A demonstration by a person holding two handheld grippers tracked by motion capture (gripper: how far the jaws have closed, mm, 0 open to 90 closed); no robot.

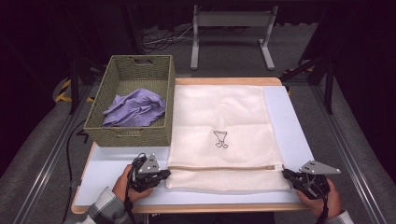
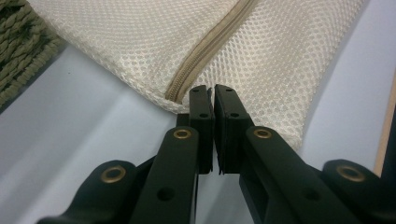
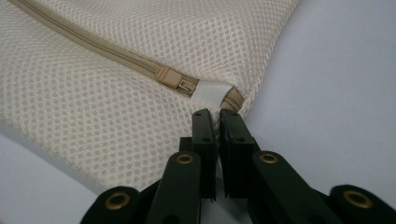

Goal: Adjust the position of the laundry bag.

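Note:
A cream mesh bag (image 1: 219, 126) lies flat on the white table, with its tan zipper (image 1: 224, 166) running across near the front edge. My left gripper (image 1: 164, 174) is at the bag's left edge; its jaws are pressed together over the mesh bag's (image 2: 261, 56) rim just beside the zipper's end (image 2: 180, 88). My right gripper (image 1: 286, 173) is at the bag's right corner. There its jaws pinch the bag's edge (image 3: 140, 130) right below a white tab (image 3: 211, 93), with the zipper pull (image 3: 180, 84) just left of them.
A woven green basket (image 1: 133, 135) stands at the table's left, touching the bag, with a crumpled purple cloth (image 1: 135, 108) inside. Bare white tabletop (image 1: 289, 116) borders the bag on the right and front. A metal stand (image 1: 231, 21) is on the floor beyond.

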